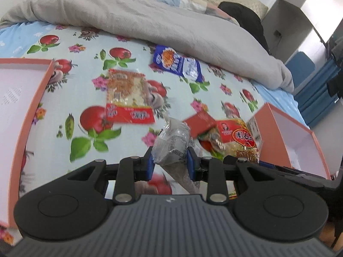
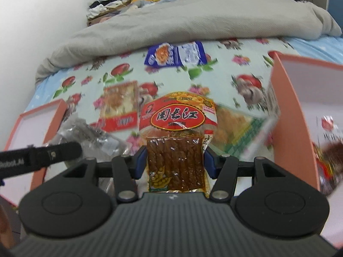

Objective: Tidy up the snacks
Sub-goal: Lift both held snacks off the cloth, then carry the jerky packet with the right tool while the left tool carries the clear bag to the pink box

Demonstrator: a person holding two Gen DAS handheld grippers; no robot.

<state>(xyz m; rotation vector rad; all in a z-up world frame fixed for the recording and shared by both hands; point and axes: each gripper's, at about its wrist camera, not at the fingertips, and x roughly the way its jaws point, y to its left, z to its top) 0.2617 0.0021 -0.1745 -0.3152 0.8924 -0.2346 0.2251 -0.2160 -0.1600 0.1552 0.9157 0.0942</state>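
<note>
My left gripper (image 1: 170,165) is shut on a crinkly clear-and-silver packet (image 1: 171,143), held above the floral sheet. Over in the right wrist view, my right gripper (image 2: 175,162) is shut on a red-and-yellow packet of brown sticks (image 2: 178,128), its pads pressing both side edges. That same packet (image 1: 238,137) shows at the right of the left wrist view. The left gripper's finger (image 2: 42,156) and its clear packet (image 2: 85,135) appear at the left of the right wrist view. Both views are blurred.
On the sheet lie a red-orange packet (image 1: 128,98), a blue packet (image 1: 178,63) and a green-yellow packet (image 2: 240,132). An orange box (image 1: 32,107) stands at the left. Another orange box (image 2: 285,107) at the right holds a red snack (image 2: 328,150). Behind lies a grey blanket (image 1: 150,21).
</note>
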